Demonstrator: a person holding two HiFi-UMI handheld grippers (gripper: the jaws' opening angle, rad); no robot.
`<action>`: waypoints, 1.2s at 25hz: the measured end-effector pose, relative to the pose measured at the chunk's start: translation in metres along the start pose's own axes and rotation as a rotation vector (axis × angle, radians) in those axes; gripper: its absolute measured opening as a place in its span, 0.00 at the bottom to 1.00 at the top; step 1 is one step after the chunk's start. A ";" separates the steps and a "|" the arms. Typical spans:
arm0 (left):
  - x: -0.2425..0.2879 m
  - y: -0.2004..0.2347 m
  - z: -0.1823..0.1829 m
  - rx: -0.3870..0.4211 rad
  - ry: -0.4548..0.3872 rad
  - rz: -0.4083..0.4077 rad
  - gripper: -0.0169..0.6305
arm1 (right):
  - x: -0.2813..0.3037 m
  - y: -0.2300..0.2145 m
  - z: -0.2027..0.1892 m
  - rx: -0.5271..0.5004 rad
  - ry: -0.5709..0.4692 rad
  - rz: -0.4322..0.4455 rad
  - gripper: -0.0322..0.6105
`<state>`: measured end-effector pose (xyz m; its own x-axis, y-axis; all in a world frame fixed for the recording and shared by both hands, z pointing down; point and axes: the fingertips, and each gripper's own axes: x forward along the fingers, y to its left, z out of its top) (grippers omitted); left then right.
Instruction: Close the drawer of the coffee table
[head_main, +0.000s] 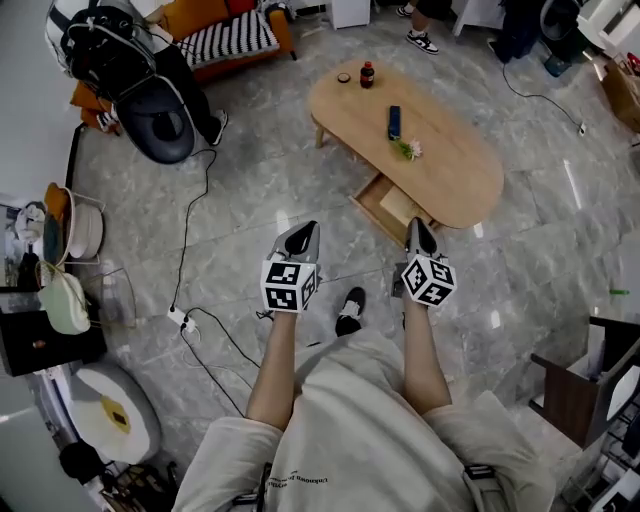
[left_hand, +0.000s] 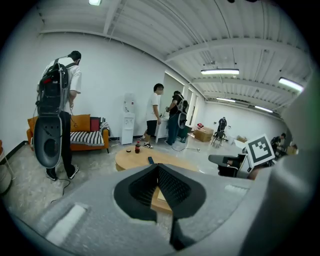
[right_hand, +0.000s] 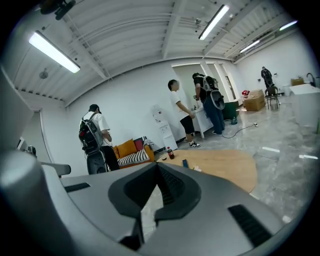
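The coffee table (head_main: 440, 150) stands in the middle of a grey tiled floor (head_main: 250, 170). Its long rounded edge faces the person holding the grippers. The drawer (head_main: 385, 205) is pulled out from under that near edge, and its pale wooden inside is open to view. Bare floor lies to the left of the drawer and in front of it. A black cable (head_main: 187, 250) trails across the tiles well off to the left. A dark side table (head_main: 570, 395) stands well off to the right. On the surface, a bottle (head_main: 367, 74) stands near the far end and a dark remote (head_main: 394, 122) lies near the middle, both well back from the drawer's edge.

The left gripper (head_main: 303, 234) hangs over open floor, to the left of the drawer and apart from it. Its jaws are pressed together at the tips with nothing between them. The right gripper (head_main: 418, 230) is held out beside it. In the head view its tip overlaps the drawer's near corner, but whether it touches cannot be told. Its jaws are also pressed together and hold nothing.
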<state>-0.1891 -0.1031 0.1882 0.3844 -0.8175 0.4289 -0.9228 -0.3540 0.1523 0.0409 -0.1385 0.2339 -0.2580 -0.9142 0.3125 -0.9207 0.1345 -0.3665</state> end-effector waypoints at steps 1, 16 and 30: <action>0.005 -0.003 0.002 0.013 0.007 -0.018 0.04 | -0.001 -0.003 0.002 0.012 -0.010 -0.020 0.07; 0.112 -0.041 -0.009 0.085 0.101 -0.287 0.04 | -0.043 -0.081 -0.001 0.004 -0.049 -0.320 0.07; 0.186 -0.006 -0.076 0.163 0.155 -0.453 0.04 | -0.064 -0.109 -0.094 -0.084 0.082 -0.527 0.08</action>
<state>-0.1144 -0.2184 0.3348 0.7251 -0.4931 0.4808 -0.6435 -0.7339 0.2177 0.1302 -0.0588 0.3362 0.2264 -0.8336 0.5039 -0.9510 -0.3011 -0.0709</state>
